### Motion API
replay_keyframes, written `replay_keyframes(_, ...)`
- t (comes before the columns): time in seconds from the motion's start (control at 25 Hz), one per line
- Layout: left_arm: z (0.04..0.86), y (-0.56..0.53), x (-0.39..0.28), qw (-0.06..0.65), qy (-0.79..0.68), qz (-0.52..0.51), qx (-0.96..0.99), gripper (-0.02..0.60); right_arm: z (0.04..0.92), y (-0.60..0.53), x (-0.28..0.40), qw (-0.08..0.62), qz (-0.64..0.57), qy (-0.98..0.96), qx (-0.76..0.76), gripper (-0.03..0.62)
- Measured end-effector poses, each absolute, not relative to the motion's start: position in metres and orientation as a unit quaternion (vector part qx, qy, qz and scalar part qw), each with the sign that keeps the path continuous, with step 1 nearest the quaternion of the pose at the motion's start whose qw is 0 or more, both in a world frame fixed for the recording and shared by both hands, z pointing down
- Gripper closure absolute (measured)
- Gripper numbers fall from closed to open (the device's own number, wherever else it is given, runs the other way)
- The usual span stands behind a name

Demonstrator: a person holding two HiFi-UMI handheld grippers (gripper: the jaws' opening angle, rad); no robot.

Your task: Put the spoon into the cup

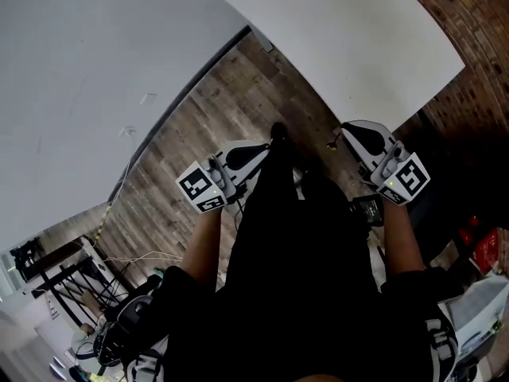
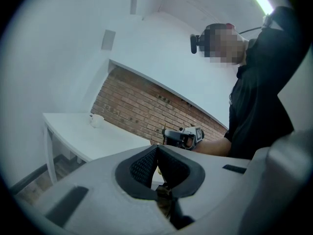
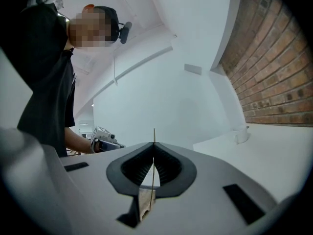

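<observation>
Two tools (image 1: 266, 148) (image 1: 343, 132), one spoon (image 3: 154, 137), one cup (image 2: 97, 121).

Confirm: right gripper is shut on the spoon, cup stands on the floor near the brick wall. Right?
Wrong on one point: the cup stands on the white table, not on the floor. The left gripper view shows it there, near the brick wall. The right gripper is shut on the spoon, as you said.
</observation>
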State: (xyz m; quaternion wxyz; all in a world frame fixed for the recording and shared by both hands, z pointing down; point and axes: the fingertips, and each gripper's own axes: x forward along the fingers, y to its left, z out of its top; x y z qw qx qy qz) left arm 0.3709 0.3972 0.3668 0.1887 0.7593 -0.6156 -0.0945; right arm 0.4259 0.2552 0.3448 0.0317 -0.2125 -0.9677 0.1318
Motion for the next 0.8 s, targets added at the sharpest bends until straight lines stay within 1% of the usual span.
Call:
replay_keyframes(0.24,0.373,0.375,0.315,0.187,-0.6,-0.112,0.77,0.565,0.349,0.235,0.378,0.046,0.13,-0.973,-0.187,0.583)
replay_keyframes(0.48,0.373,0.362,0.232,0.192,-0.58,-0.132,0.781,0.565,0.344,0.234,0.287,0.075,0.1,-0.974,-0.19,0.583)
replay_keyframes(0.8,0.377,0.346,0.149,0.193,-0.532,-0.15,0.811,0.565,0.336,0.229,0.194,0.066,0.11,-0.979,-0.155,0.583)
